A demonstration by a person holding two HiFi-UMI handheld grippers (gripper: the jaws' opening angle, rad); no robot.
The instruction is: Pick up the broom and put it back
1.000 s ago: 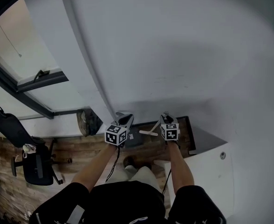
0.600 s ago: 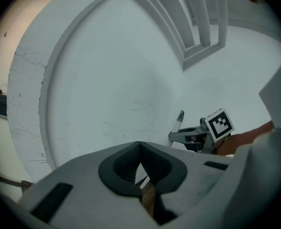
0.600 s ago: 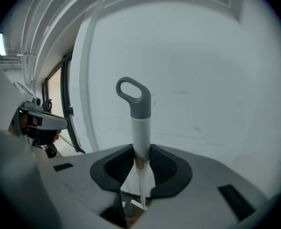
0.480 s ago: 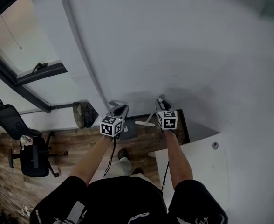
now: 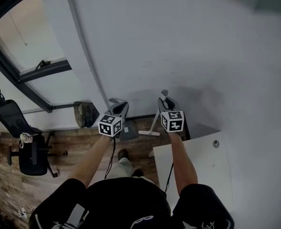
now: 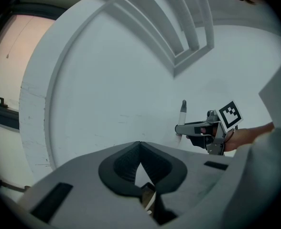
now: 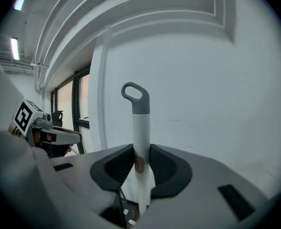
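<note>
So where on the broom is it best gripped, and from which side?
On the broom, the shaft just under the grey looped cap, from the side away from the wall. It is slim, round and upright, so jaws close across it; the right gripper is clamped there.

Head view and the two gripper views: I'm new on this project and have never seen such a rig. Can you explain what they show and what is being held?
There is no robot here. A person holds a hand-held gripper in each hand, and the marker cubes are part of the grippers. The head view comes from a camera on the person's head that looks steeply down. It shows both arms, the brown wooden floor, the white wall and a black office chair at the left. Each gripper view comes from a camera riding on that gripper and looking along its jaws. The right gripper is shut on the white broom, whose handle ends in a grey loop. The left gripper has its jaws together, with nothing between them.
</note>
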